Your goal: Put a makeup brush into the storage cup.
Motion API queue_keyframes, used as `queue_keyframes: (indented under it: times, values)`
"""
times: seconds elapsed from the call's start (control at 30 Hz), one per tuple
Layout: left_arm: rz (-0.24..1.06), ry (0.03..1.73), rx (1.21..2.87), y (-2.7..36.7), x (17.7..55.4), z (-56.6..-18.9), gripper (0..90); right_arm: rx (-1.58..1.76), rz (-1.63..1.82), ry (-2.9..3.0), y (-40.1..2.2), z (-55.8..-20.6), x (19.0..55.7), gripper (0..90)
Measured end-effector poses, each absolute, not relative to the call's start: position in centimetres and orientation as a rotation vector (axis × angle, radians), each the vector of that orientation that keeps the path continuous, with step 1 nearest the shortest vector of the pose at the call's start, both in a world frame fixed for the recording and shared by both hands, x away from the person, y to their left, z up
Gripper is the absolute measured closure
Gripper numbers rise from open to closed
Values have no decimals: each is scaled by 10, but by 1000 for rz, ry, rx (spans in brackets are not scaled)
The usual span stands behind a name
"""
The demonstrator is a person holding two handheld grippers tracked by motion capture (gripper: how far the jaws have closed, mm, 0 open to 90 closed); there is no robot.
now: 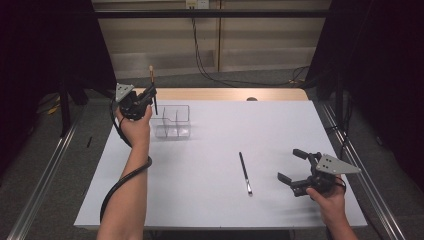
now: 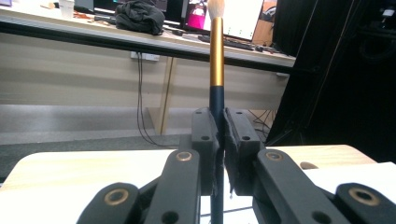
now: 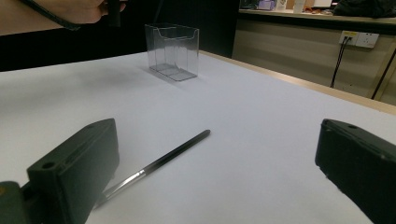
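At the far left corner of the white tabletop (image 1: 210,150), the person's left hand (image 1: 134,127) holds up the left hand-held gripper (image 1: 148,95), its jaws pressed together on the dark handle of a makeup brush (image 1: 153,89). The brush stands upright in the grip, gold ferrule and pale bristles on top, its lower end hanging free above the tabletop. In the left gripper view the same brush (image 2: 216,70) rises straight between the two black pads, which clamp it from both sides. A black cable (image 1: 122,182) trails from that hand-held gripper along the forearm toward the near edge.

Just to the right of the raised brush stands a clear plastic organizer box (image 1: 172,121), with dividers inside, its compartments holding nothing that can be made out. In the right gripper view the box (image 3: 172,51) sits upright well beyond the jaws.

Farther right, near the middle of the tabletop, a second, thin black brush (image 1: 244,172) lies flat, its silvery ferrule end toward the person. It lies well apart from the box.

At the right edge, the right hand-held gripper (image 1: 293,165) hovers low over the tabletop, jaws spread wide, nothing between them. In its own view the thin brush (image 3: 156,165) lies ahead, between the parted jaws and nearer the left one, untouched.
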State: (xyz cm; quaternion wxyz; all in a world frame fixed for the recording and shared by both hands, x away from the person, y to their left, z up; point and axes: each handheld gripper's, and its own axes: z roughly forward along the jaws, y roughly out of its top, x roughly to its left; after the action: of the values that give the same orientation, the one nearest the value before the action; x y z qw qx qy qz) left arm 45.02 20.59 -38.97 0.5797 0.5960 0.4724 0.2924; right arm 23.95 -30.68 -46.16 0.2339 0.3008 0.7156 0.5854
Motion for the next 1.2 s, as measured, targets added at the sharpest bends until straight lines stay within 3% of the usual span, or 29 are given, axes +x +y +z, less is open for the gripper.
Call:
queue_keyframes:
  times: [1.2]
  values:
    - [647,1110,1420,198,445,-410,834,822,1609,1969,-306,-462,239,0]
